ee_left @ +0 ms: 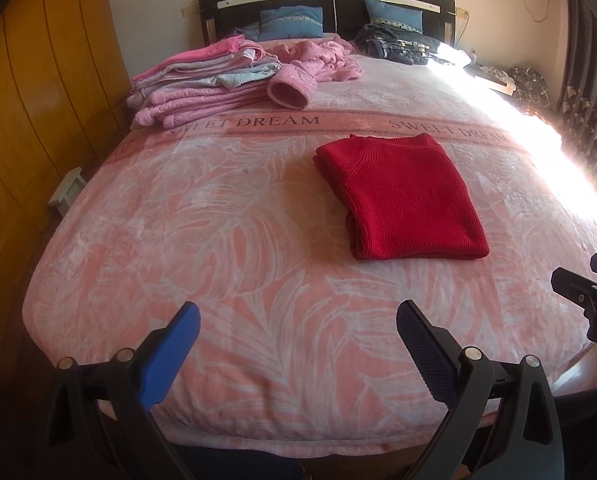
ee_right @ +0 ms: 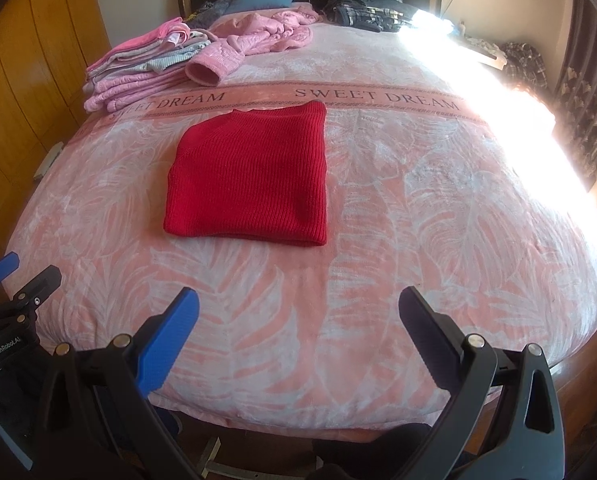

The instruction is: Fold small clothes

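**A:** so what are the jaws doing? Both the left gripper (ee_left: 298,324) and right gripper (ee_right: 298,312) have theirs spread wide, nothing in them, hovering over the near edge of the bed (ee_left: 226,240).

**B:** yep, both released. The red knit sweater (ee_right: 254,176) sits folded flat mid-bed, just this side of the "SWEET DREAM" band (ee_right: 374,94).

**A:** and the folded pink stack (ee_left: 202,84) is far left, with a crumpled pink garment (ee_left: 318,60) beside it, blue pillows (ee_left: 290,22) at the headboard.
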